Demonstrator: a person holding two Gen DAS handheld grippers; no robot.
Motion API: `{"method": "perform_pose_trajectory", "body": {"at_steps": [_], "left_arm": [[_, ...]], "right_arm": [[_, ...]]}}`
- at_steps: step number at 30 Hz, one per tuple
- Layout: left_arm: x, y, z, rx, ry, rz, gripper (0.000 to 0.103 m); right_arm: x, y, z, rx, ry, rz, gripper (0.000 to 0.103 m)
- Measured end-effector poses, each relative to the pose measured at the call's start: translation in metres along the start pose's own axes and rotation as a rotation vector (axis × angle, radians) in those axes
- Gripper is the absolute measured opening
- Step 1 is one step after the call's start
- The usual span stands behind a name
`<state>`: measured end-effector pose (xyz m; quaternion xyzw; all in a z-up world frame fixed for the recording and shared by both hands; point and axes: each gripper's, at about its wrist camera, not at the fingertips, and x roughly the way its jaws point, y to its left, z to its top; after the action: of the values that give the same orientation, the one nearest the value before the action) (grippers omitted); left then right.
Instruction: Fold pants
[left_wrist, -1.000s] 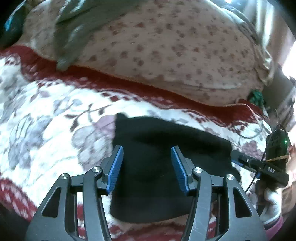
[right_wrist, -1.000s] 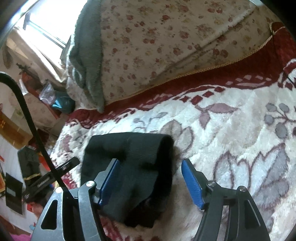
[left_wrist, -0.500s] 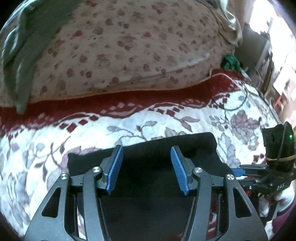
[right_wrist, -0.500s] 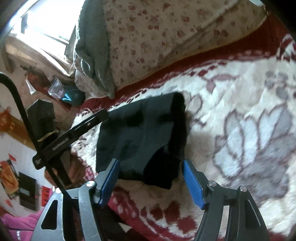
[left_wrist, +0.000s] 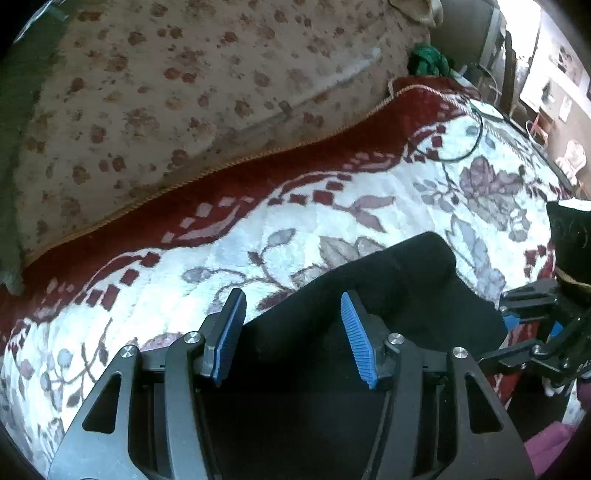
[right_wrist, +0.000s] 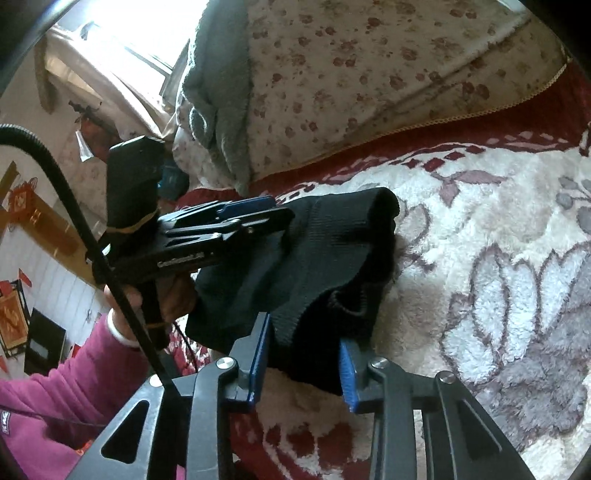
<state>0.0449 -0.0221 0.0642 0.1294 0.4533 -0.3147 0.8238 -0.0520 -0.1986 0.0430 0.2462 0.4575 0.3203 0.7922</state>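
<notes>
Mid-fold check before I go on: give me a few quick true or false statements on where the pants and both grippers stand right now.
1. The pants are black. True.
2. The pants lie on the red-spotted quilt. False: they lie on the white and red floral blanket, in front of that quilt.
3. The right gripper has pants fabric between its closing jaws. True.
4. The left gripper is clamped tight with nothing near it. False: its jaws stand apart over the pants.
5. A dark cable lies on the blanket. True.
</notes>
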Motion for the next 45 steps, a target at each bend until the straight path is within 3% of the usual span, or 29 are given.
{"method": "perform_pose_trajectory", "body": {"at_steps": [3,6,8,13,17,23,29,30,31,33,39,45], "left_arm": [[0.005,0.000,0.001,0.023,0.012,-0.004,0.052],[0.009,-0.006,0.001,0.066,0.029,0.024,0.015],[0.015,-0.008,0.002,0.072,0.039,0.075,0.011],[0.021,-0.002,0.009,0.032,0.048,0.099,0.009],[0.024,-0.002,0.007,0.028,0.044,0.111,0.009],[0.011,0.004,0.009,-0.033,0.024,0.068,0.009],[-0.027,0.022,-0.001,-0.153,-0.022,0.047,0.010],[-0.033,0.026,-0.004,-0.172,-0.027,0.040,0.018],[-0.041,0.032,-0.008,-0.205,-0.033,0.031,0.033],[-0.057,0.043,-0.017,-0.274,-0.059,0.000,0.049],[-0.087,0.063,-0.052,-0.403,-0.098,-0.040,0.052],[-0.079,0.073,-0.081,-0.462,-0.080,-0.083,0.052]], "right_arm": [[-0.002,-0.002,-0.001,-0.006,-0.001,0.007,0.031],[-0.004,-0.002,-0.002,-0.015,-0.011,0.011,0.026],[-0.005,0.000,0.002,-0.034,-0.013,0.006,0.023],[-0.005,0.011,0.015,-0.103,0.002,-0.042,0.019],[-0.002,0.008,0.010,-0.101,0.028,-0.066,0.018],[-0.005,-0.005,-0.001,-0.038,0.057,-0.057,0.019],[-0.028,-0.004,0.005,-0.020,0.013,-0.112,0.041],[-0.032,-0.003,0.007,-0.016,0.000,-0.116,0.052],[-0.038,-0.004,0.011,-0.009,-0.025,-0.108,0.057],[-0.044,-0.004,0.017,0.004,-0.055,-0.082,0.064],[-0.019,-0.011,0.039,0.012,0.008,-0.048,0.068],[0.010,-0.021,0.039,0.013,0.063,-0.012,0.070]]}}
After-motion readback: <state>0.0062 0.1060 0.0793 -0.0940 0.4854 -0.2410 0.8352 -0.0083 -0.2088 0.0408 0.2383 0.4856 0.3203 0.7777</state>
